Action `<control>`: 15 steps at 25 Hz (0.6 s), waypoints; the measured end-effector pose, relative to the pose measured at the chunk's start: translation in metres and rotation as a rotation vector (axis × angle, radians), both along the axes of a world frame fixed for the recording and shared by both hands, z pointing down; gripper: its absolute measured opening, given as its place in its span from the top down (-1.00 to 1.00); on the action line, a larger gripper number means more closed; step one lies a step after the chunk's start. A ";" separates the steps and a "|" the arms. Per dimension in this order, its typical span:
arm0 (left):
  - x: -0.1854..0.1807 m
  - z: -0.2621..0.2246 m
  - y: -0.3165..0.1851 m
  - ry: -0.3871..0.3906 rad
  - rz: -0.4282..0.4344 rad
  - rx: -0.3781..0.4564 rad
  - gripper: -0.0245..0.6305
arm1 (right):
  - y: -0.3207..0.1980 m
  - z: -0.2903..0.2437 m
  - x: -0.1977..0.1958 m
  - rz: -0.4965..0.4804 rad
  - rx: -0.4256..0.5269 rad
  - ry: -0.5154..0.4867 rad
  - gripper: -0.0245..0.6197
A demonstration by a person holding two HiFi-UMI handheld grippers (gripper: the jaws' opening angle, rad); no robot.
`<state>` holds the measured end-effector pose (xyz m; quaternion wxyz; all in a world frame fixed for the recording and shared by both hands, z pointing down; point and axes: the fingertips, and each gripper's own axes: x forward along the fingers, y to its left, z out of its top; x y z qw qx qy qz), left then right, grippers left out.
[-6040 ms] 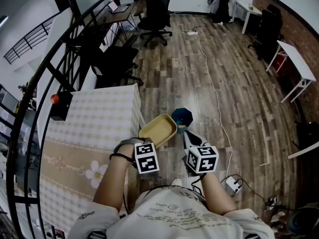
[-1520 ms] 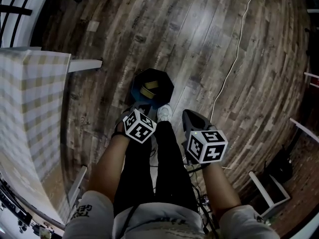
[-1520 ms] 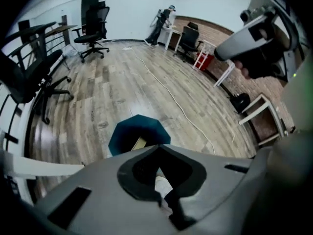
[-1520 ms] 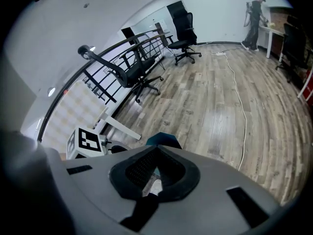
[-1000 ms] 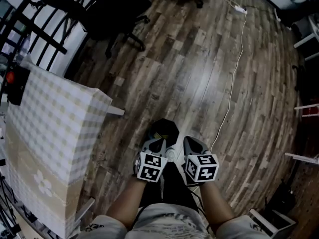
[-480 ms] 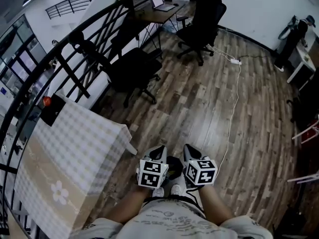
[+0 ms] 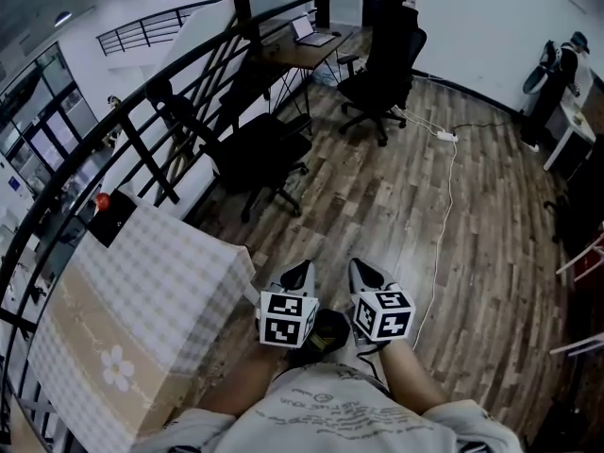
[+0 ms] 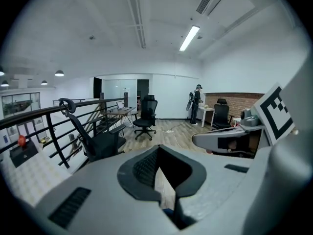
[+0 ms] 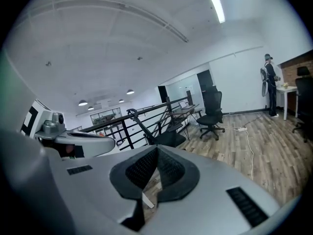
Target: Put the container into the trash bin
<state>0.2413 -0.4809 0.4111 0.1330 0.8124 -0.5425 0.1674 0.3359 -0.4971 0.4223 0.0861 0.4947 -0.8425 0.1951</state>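
In the head view my left gripper (image 7: 300,274) and right gripper (image 7: 363,272) are held side by side in front of my chest, pointing out over the wooden floor. Both are shut and empty. The dark trash bin (image 7: 330,330) shows on the floor in the gap between and below the two marker cubes, mostly hidden by them. I cannot make out the yellow container in it from here. The left gripper view shows the left gripper (image 8: 159,150) with pads pressed together. In the right gripper view the right gripper (image 9: 156,153) is also closed.
A table with a checked cloth (image 7: 142,319) stands at my left, beside a black railing (image 7: 179,92). Black office chairs (image 7: 382,74) and a desk stand further off. A white cable (image 7: 444,206) runs along the floor. A person (image 9: 268,84) stands far off by a white table.
Both grippers have risen from just above the bin to chest height, still shut. The view has lifted from the floor to the room. The yellow container left the left gripper and lay in the bin.
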 end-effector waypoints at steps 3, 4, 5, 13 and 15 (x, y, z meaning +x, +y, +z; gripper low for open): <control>0.005 -0.008 0.003 0.000 -0.002 0.018 0.91 | 0.003 -0.008 0.005 0.004 0.021 -0.009 0.92; 0.006 -0.010 0.005 0.000 -0.003 0.022 0.91 | 0.004 -0.009 0.007 0.006 0.026 -0.011 0.92; 0.007 -0.010 0.006 0.001 -0.004 0.026 0.91 | 0.005 -0.009 0.008 0.008 0.031 -0.013 0.92; 0.010 -0.011 0.009 0.001 -0.024 0.033 0.91 | 0.008 -0.009 0.014 0.002 0.043 -0.010 0.92; 0.007 -0.011 0.007 0.000 -0.029 0.035 0.91 | 0.005 -0.010 0.011 -0.002 0.047 -0.010 0.92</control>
